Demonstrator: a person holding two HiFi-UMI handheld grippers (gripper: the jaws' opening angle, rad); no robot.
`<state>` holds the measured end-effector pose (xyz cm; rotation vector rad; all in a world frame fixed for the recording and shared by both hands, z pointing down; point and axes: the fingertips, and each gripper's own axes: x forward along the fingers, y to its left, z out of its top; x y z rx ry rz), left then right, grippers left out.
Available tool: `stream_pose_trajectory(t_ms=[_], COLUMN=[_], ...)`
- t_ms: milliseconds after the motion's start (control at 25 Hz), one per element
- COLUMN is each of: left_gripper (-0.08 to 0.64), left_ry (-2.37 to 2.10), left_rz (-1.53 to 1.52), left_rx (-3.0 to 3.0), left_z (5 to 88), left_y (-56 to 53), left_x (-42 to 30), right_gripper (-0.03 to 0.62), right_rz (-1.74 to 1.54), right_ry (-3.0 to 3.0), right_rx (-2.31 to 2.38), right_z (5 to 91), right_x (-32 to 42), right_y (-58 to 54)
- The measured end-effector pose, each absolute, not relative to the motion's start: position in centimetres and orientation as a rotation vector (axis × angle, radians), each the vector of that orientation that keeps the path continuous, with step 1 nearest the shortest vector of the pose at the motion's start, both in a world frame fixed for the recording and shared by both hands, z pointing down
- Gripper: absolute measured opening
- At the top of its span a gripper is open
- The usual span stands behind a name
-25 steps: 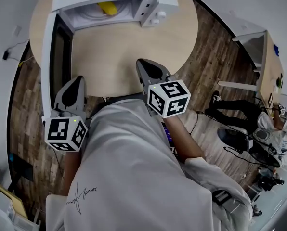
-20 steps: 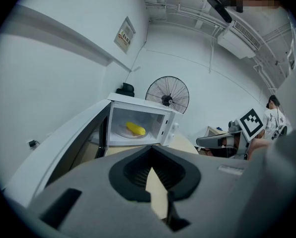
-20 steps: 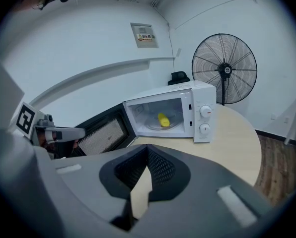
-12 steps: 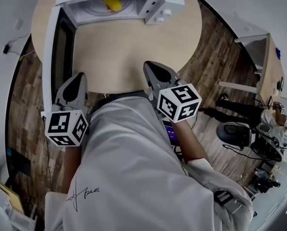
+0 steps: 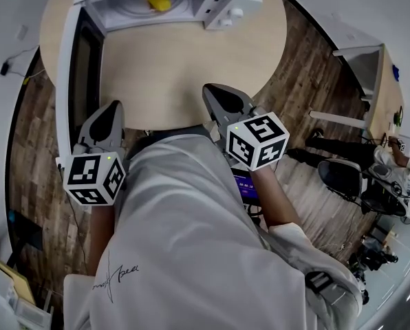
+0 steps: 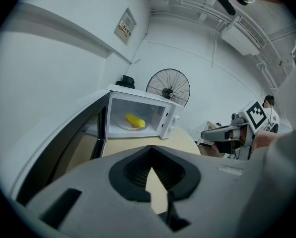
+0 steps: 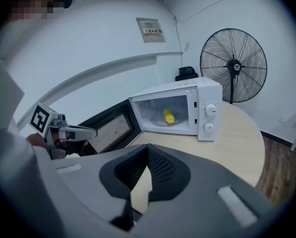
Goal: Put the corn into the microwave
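The yellow corn (image 5: 157,1) lies on the glass plate inside the white microwave (image 5: 222,2) at the far side of the round table (image 5: 184,67). The microwave door (image 5: 74,67) stands wide open to the left. My left gripper (image 5: 107,115) hangs off the table's near edge beside the door, shut and empty. At the table's near edge my right gripper (image 5: 217,96) is also shut with nothing in it. The left gripper view shows the corn (image 6: 135,120) far ahead of the closed tips (image 6: 151,148). In the right gripper view the corn (image 7: 168,116) lies well beyond the closed tips (image 7: 148,148).
A standing fan (image 7: 233,66) is behind the microwave. To the right on the wood floor are a white desk (image 5: 360,67), an office chair (image 5: 342,177) and cables. The open door (image 7: 108,128) juts out over the table's left edge.
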<state>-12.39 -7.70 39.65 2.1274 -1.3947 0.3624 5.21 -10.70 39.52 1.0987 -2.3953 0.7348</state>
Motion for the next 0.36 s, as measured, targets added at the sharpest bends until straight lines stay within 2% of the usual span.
stream_pose_trajectory(t_ms=[360], left_gripper=[-0.009], left_ry=[-1.389], left_rz=[0.387], left_rx=[2.111], left_z=[40.44], left_y=[-7.73], left_x=[-12.09], right_gripper=[0.012], right_rz=[0.725], right_ry=[-2.360], right_rx=[1.082], right_z=[40.54], right_x=[5.41], right_y=[-10.69])
